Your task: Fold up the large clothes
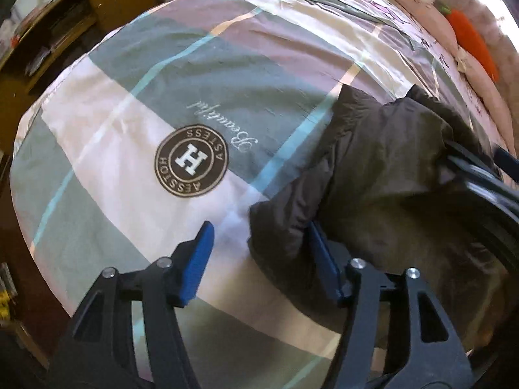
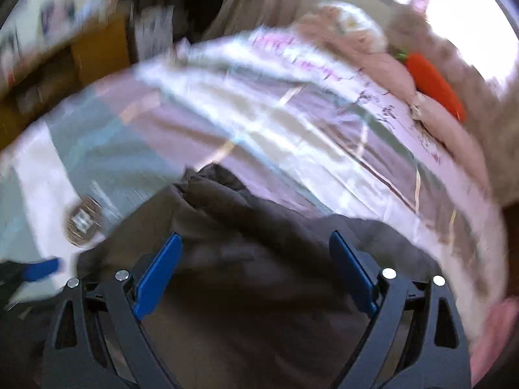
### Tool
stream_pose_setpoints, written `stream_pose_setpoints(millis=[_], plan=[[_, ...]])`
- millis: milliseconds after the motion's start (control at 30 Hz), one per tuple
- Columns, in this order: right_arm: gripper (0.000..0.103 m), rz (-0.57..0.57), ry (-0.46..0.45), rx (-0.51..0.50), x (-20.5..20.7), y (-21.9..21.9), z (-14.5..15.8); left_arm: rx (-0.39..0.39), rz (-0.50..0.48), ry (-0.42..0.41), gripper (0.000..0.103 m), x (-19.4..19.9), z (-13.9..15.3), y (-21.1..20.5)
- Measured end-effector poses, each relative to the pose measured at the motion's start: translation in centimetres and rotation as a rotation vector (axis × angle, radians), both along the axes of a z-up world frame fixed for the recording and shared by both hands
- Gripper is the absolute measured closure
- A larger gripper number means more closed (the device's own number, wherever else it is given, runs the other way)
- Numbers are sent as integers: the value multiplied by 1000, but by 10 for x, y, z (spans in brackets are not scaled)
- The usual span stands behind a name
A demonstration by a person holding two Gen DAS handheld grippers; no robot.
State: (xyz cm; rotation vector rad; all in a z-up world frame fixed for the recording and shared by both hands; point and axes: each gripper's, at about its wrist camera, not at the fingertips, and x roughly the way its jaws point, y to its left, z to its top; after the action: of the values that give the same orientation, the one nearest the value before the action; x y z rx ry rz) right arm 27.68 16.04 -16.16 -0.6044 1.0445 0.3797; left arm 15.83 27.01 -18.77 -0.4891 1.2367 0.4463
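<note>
— Dark brown, puffy fabric: that's the jacket (image 1: 382, 168) we're folding, lying rumpled on the bed's checked duvet cover (image 1: 129, 103), toward its right side as our left camera sees it.

— And our left gripper (image 1: 259, 236)?

— Spread wide, holding nothing. Its left blue pad (image 1: 198, 259) hangs over bare cover, while the other pad sits right at the edge of a jacket fold; we can't tell whether it touches.

— Near it we see the round "H" emblem (image 1: 192, 159) printed on the cover, beside the garment's left edge.

— Our right gripper (image 2: 256, 259) is released too, jaws well apart, poised above the middle of the jacket (image 2: 259, 275). That view is badly blurred, so we can't say whether the pads meet the cloth.

— Beyond, we make out pink bedding (image 2: 373, 64) heaped at the far end, with an orange carrot plush (image 2: 434, 87) lying against it.

— And wooden shelving (image 1: 65, 26) off the bed's left side.
</note>
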Motion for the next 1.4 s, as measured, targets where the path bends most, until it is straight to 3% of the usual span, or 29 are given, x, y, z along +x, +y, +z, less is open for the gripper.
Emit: stream_pose_setpoints(millis=[33,67,133,233,300,400,467,533,633,767,867,933,1033,1167,1233,1333,1400], plan=[[56,-13,27,-32,8,5,-11,-1,-4,2,36,1,-1,1],[72,-51,55,-48,18,6,-22,-5,-10,6,36,0,-3,2],[83,-146,56,-14,39,2,-29,-18,-29,14,36,2,-8,2],[86,-252,-69,14,54,-7,-28,-2,-68,20,36,5,-10,-4],[87,-272,-151,128,59,-18,-17,19,-92,29,38,7,-11,-9],[86,-265,-208,244,54,-40,10,22,-97,38,40,7,-11,-10],[74,-292,-188,451,40,-77,42,25,-78,4,41,5,-1,-9],[31,-339,-189,560,21,-113,64,58,-78,-42,41,3,15,-14],[30,-369,-156,593,-13,-164,82,111,-117,-122,41,1,39,-33],[30,-420,-78,504,-50,-214,70,80,-237,-198,45,7,56,-76],[30,-419,-37,392,-56,-226,39,72,-328,-182,54,19,49,-113],[30,-443,-6,415,-50,-232,20,88,-368,-136,56,27,35,-133],[30,-473,-90,382,-38,-236,8,156,-369,-75,58,36,13,-143],[30,-593,-87,477,-10,-274,4,162,-322,-59,57,43,4,-135],[34,-633,-114,523,-15,-299,16,150,-300,-88,59,40,13,-134],[29,-720,-286,473,-45,-351,45,156,-332,-198,59,33,43,-150],[26,-843,-272,470,-49,-396,47,159,-400,-251,58,27,57,-175]])
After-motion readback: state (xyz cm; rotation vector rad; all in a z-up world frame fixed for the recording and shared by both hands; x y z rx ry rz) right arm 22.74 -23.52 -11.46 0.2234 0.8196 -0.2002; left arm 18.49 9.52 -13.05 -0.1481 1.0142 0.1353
